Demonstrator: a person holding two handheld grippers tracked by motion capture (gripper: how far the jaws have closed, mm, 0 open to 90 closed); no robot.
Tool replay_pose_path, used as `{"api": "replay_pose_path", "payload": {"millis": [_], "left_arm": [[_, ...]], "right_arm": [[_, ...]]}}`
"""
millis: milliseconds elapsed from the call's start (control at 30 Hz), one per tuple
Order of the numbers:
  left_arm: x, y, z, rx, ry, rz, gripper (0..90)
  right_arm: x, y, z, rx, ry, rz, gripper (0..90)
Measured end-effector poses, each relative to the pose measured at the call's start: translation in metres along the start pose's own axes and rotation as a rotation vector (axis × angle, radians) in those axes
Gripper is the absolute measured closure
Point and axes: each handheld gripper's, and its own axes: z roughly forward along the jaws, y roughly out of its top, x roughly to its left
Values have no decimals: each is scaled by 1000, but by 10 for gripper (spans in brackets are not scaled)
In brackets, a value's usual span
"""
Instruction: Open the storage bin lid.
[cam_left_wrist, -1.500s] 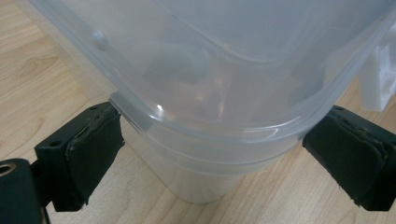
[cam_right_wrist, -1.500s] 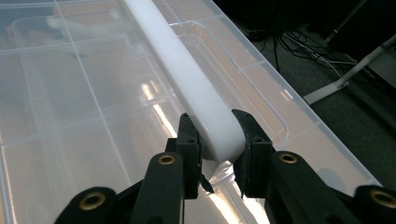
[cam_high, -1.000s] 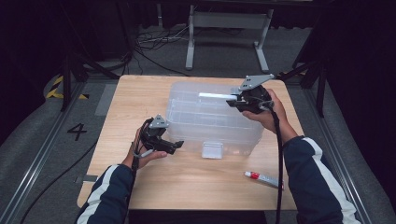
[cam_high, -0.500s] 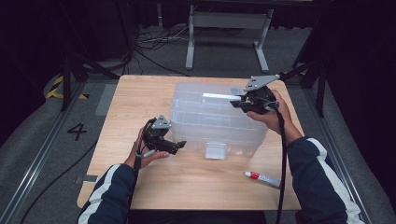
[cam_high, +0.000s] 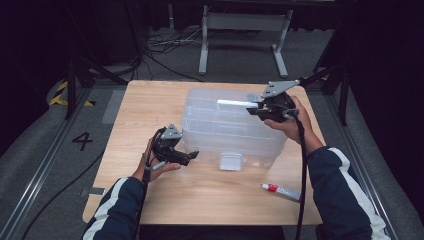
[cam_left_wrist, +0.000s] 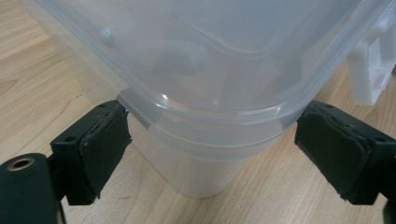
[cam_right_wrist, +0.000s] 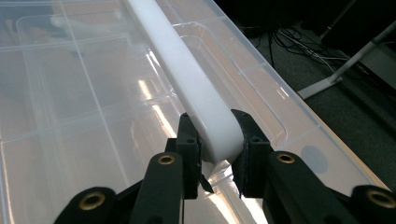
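Observation:
A clear plastic storage box (cam_high: 227, 131) with a lid stands mid-table. Its white carry handle (cam_high: 234, 103) is raised over the lid. My right gripper (cam_high: 253, 110) is shut on the handle's right end; in the right gripper view the white handle (cam_right_wrist: 187, 79) runs away from the right gripper (cam_right_wrist: 217, 147), whose pads squeeze it. My left gripper (cam_high: 192, 156) is open at the box's front left corner. In the left gripper view the box corner (cam_left_wrist: 210, 93) sits between the wide-apart pads of the left gripper (cam_left_wrist: 217, 147), close to both.
A white latch (cam_high: 231, 161) hangs on the box's front wall, also the latch (cam_left_wrist: 369, 70) at the right edge. A small white tube with a red cap (cam_high: 281, 190) lies on the wooden table (cam_high: 150, 100) at the front right. Cables and a metal stand lie on the floor beyond.
The left gripper has crept slightly right, closer to the box's corner. The right gripper keeps its hold on the handle and has barely shifted.

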Motion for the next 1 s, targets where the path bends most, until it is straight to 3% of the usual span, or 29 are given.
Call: {"api": "replay_pose_path", "payload": {"millis": [467, 1000], "left_arm": [[-4, 0, -5, -4, -9, -6, 130], [-19, -2, -10, 36, 5, 31, 134]], "right_arm": [[2, -1, -1, -2, -11, -4, 750], [10, -3, -8, 10, -16, -20, 747]]}}
